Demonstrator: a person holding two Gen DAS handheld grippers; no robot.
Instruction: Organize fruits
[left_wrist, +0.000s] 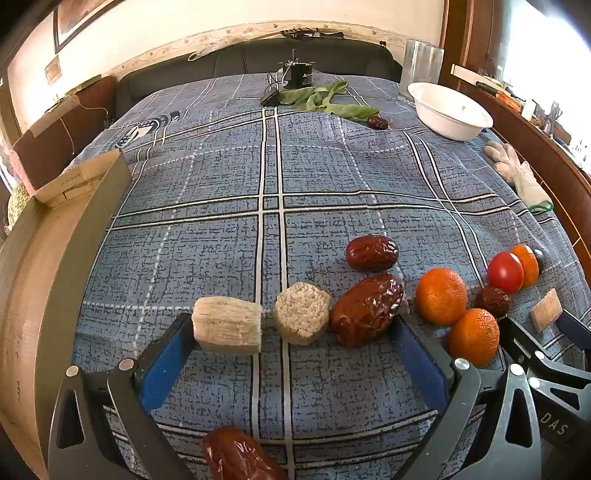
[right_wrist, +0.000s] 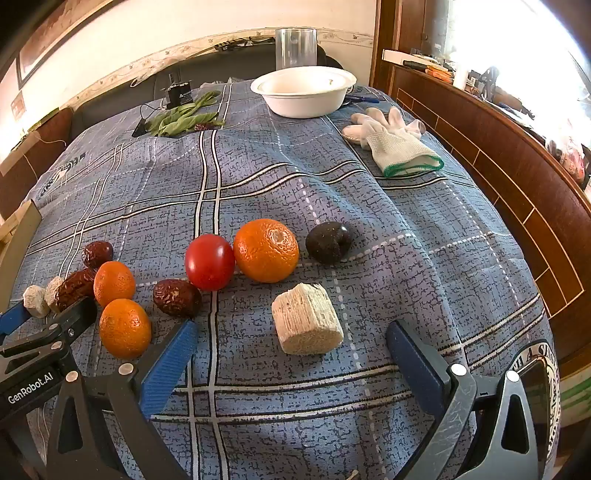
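My left gripper (left_wrist: 291, 325) is open; two beige fibrous chunks (left_wrist: 227, 325) (left_wrist: 302, 312) and a large red date (left_wrist: 365, 309) lie between its fingertips on the blue plaid cloth. Another date (left_wrist: 372, 252) lies beyond, and one (left_wrist: 236, 456) lies under the gripper. My right gripper (right_wrist: 291, 332) is open around a beige chunk (right_wrist: 306, 319). Three oranges (right_wrist: 266, 250) (right_wrist: 114, 283) (right_wrist: 125, 328), a red tomato (right_wrist: 209, 261), a wrinkled date (right_wrist: 177, 297) and a dark plum (right_wrist: 328, 242) lie ahead of it.
A white bowl (right_wrist: 303, 92) stands at the back with a clear cup (right_wrist: 296, 48) behind it. White gloves (right_wrist: 393, 142) lie at the right. Green leaves (right_wrist: 181, 118) and a black device (right_wrist: 179, 95) lie at the far back. A cardboard box (left_wrist: 40, 258) stands at the left.
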